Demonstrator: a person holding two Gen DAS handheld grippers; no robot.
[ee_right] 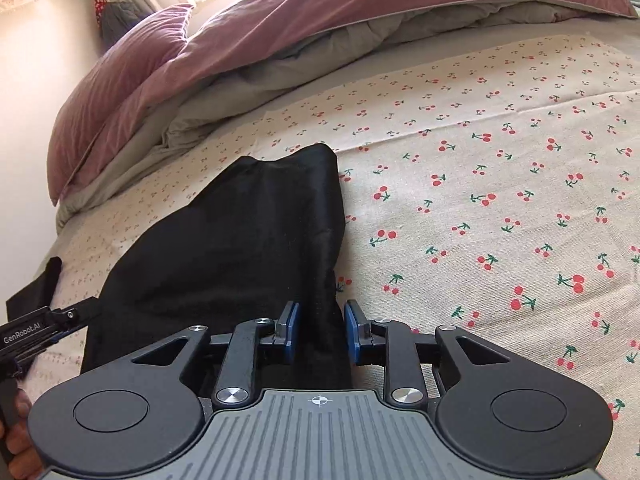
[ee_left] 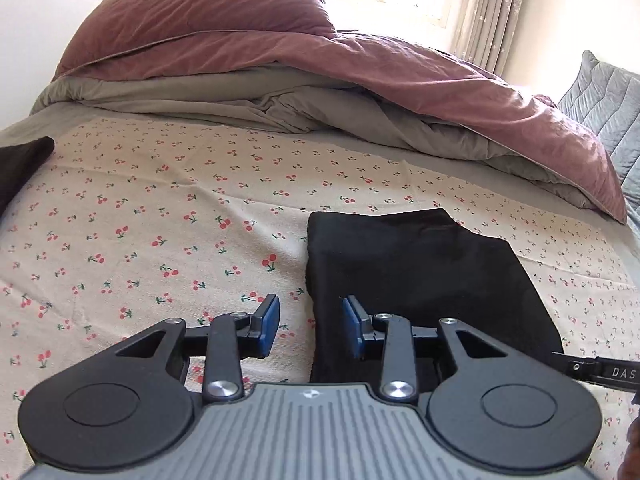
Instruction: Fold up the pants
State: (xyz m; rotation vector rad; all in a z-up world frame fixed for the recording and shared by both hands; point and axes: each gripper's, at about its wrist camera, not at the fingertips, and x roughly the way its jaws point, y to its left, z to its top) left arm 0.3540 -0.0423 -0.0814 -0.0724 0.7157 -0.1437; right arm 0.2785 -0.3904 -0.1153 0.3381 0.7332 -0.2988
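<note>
Blue pads of the left hand-held gripper (ee_left: 311,326) stand spread and grip nothing, poised over the near left edge of the black pants (ee_left: 424,280), while the right hand-held gripper (ee_right: 321,330) is likewise spread, straddling the near right edge of the same bundle without pinching it. Pants lie as a compact dark rectangle on the cherry-print sheet (ee_left: 160,220) of the bed, below the heaped pink duvet (ee_left: 360,76). Folding looks nearly done, with perhaps one last fold or a tidy-up left.
</note>
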